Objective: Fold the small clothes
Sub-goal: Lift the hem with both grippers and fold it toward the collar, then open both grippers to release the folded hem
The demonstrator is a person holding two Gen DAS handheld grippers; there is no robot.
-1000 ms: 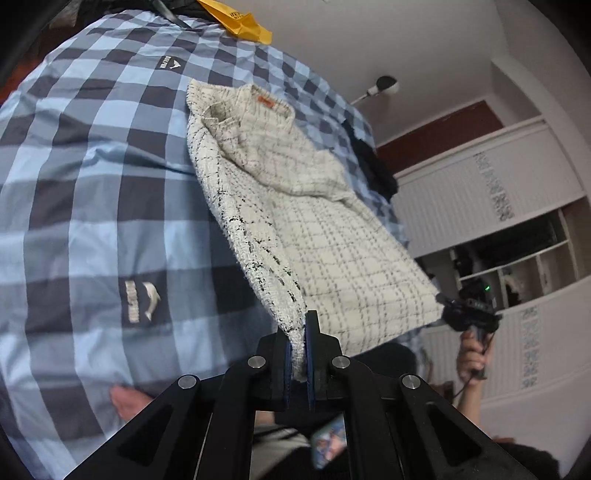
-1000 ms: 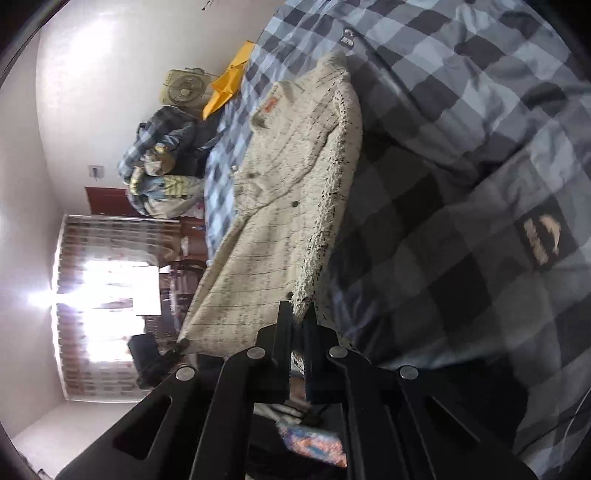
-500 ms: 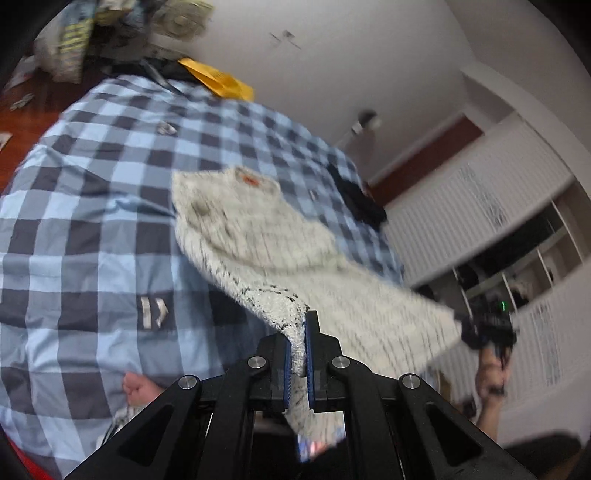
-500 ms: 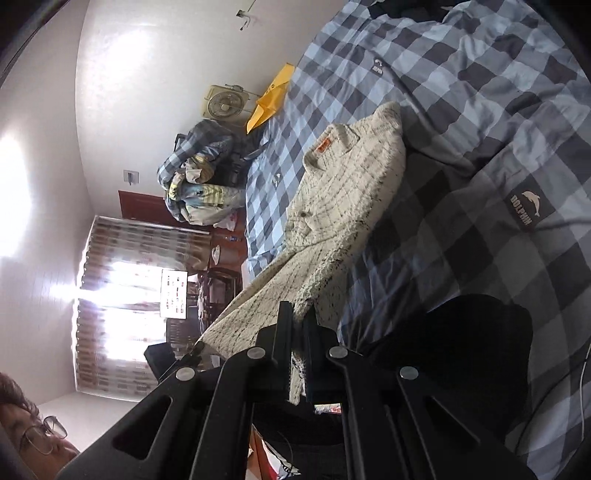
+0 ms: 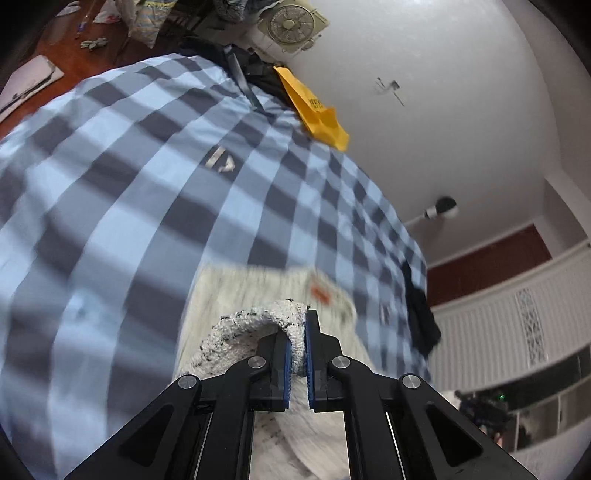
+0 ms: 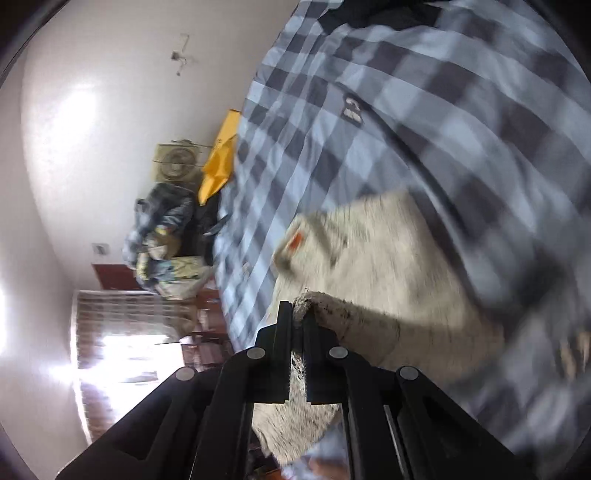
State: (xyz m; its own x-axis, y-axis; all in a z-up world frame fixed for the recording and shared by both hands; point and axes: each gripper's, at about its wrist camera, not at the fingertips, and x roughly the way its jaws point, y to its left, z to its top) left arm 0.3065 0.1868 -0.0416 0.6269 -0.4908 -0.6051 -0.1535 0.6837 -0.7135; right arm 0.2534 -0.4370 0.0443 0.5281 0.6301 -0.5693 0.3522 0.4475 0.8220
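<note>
The working surface is a bed covered by a blue-and-grey checked bedspread, on which small printed logos are seen. A cream checked shirt with an orange neck label is laid on the near part of the bedspread, its body blurred in both views. The left gripper is clamped narrowly on a thick hem edge of the shirt, which arches up between its blue-lined fingers. The right gripper is likewise closed tightly on another hem edge of the same shirt. At the far edge of the bed a yellow bag is noted, with a box fan against the white wall behind it. A heap of bundled clothes is seen beside the fan, near a bright curtained window. A dark garment is draped at the bed's right side, before white panelled wardrobe doors. Reddish-brown flooring is recorded.
</note>
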